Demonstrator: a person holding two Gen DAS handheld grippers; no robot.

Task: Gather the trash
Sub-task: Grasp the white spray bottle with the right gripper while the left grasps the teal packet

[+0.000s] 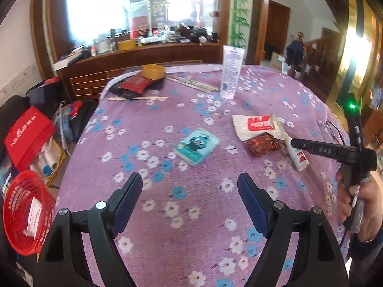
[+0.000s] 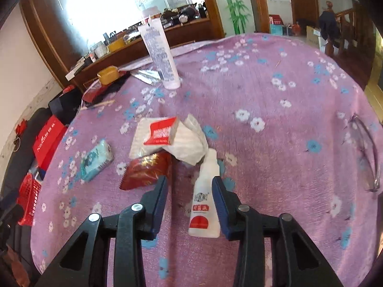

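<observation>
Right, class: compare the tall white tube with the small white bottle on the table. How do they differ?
The tall white tube stands upright on its cap at the far side; the small white bottle lies flat between the open jaws of the right gripper. The tube carries blue print, the bottle a red label. Both are white plastic on the purple floral cloth.

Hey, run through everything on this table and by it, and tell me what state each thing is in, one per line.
Left tool: open, empty.
Right tool: open, straddling the bottle.
Small white bottle: lying flat, capped.
Tall white tube: upright on its cap.
Teal tissue pack: lying flat.
Red foil wrapper: crumpled.
White wrapper: crumpled.
Red basket: beside the table, holding a white item.
</observation>
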